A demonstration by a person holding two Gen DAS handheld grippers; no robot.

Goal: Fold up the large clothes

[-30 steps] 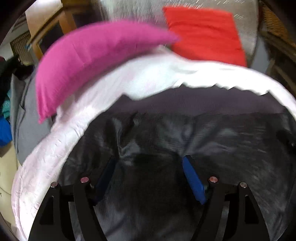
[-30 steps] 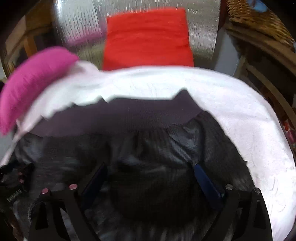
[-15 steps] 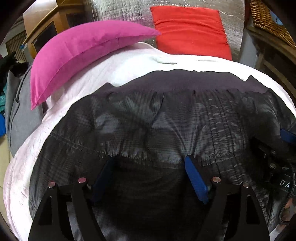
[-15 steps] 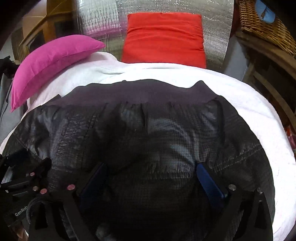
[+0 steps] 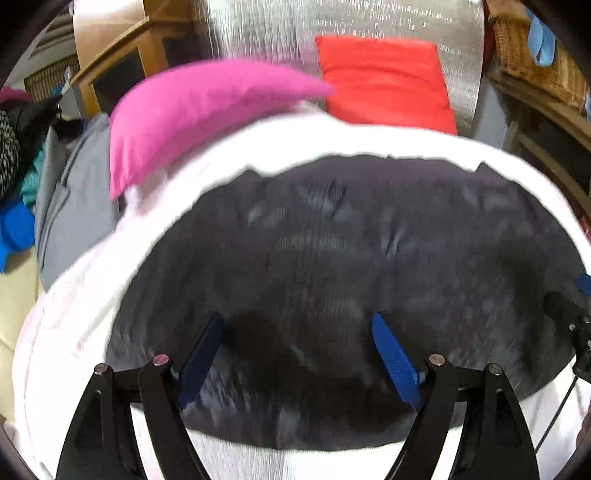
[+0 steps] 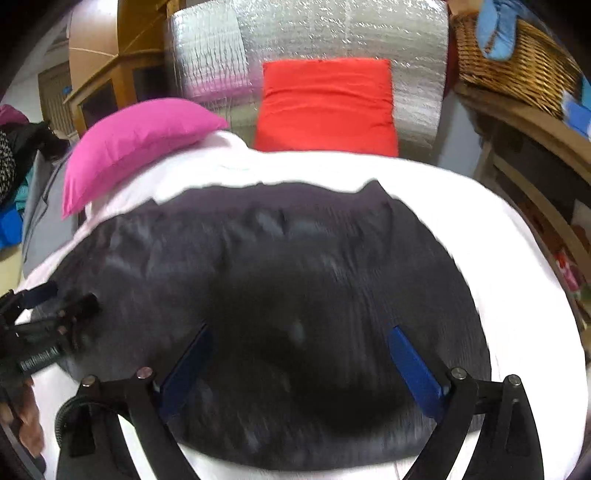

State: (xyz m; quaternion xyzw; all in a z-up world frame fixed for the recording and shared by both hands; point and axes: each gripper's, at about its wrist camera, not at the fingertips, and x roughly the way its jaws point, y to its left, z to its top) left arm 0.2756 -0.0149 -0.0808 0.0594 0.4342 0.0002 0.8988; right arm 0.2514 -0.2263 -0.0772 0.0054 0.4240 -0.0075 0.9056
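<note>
A dark grey quilted jacket [image 5: 351,266] lies folded on the white bed cover [image 5: 85,302], its ribbed hem at the far edge. It also shows in the right wrist view [image 6: 295,266]. My left gripper [image 5: 297,325] hangs open above the jacket's near part, blue pads apart, holding nothing. My right gripper [image 6: 299,339] is open too, above the same jacket further right. The right gripper shows at the right edge of the left wrist view [image 5: 576,325]; the left gripper shows at the left edge of the right wrist view [image 6: 44,325]. Both views are motion-blurred.
A pink pillow [image 5: 199,107] and a red pillow [image 5: 384,81] lie at the bed's far end against a silver quilted panel [image 6: 332,33]. Grey and blue clothes [image 5: 70,206] are piled left. A wicker basket [image 6: 517,62] sits on a wooden shelf at the right.
Both grippers have pulled back and up from the jacket; more white cover shows around and below it. The jacket's near edge is now in view.
</note>
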